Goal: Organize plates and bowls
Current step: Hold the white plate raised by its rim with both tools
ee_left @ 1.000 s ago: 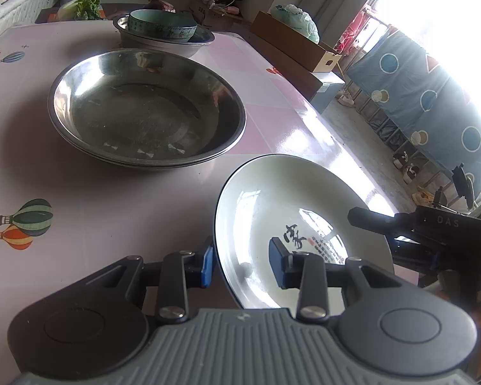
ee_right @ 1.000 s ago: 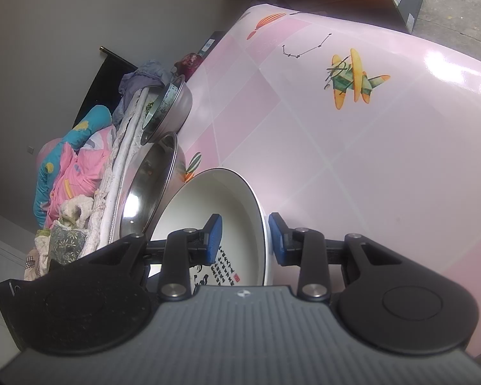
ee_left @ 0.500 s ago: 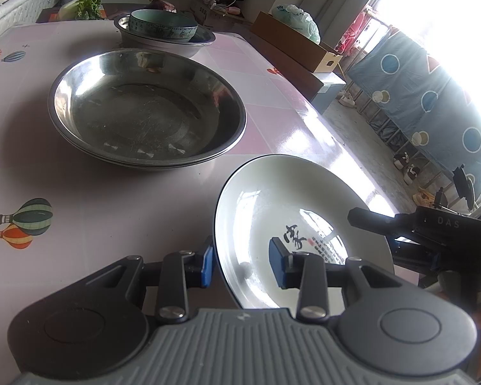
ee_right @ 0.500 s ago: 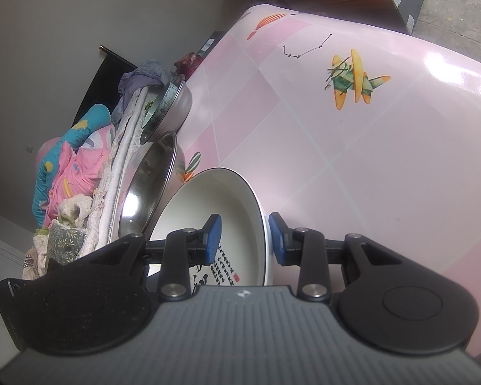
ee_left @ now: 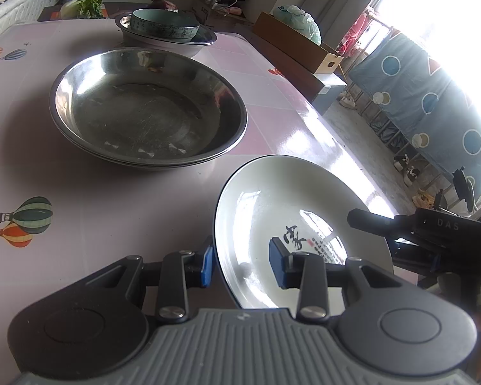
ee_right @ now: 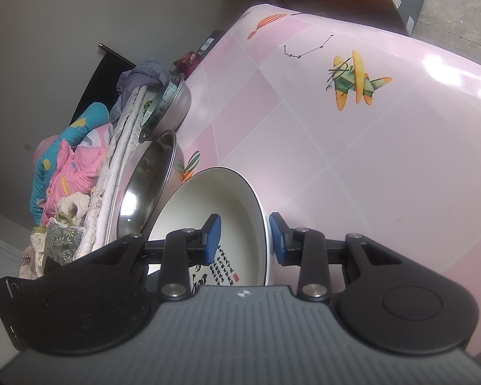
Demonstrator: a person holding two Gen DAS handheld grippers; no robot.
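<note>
I have both grippers on the same white plate (ee_left: 291,211), the one with black calligraphy and a small red seal painted in its well. It sits near the front right corner of the pink worktop (ee_left: 118,199), tipped up rather than flat. The left gripper (ee_left: 242,264) straddles the plate's near rim: one blue pad is outside the rim, the other inside over the well, and a sliver of space shows beside each pad, so I cannot tell whether these jaws are truly pinching or only bracketing the rim. The right gripper (ee_right: 244,239) takes the opposite rim the same way, one pad inside the well by the lettering and one outside against the underside; again the jaws are narrow around the rim, but I cannot confirm firm contact. From the left wrist view I see the right gripper's black body at the plate's far right edge. Beyond the plate, apart from it, sits a large steel basin (ee_left: 147,106) that looks like two nested ones. Further back a green-patterned bowl (ee_left: 165,25) rests inside a smaller steel bowl (ee_left: 205,37). Hot-air balloon prints (ee_left: 24,221) mark the worktop to my left.
</note>
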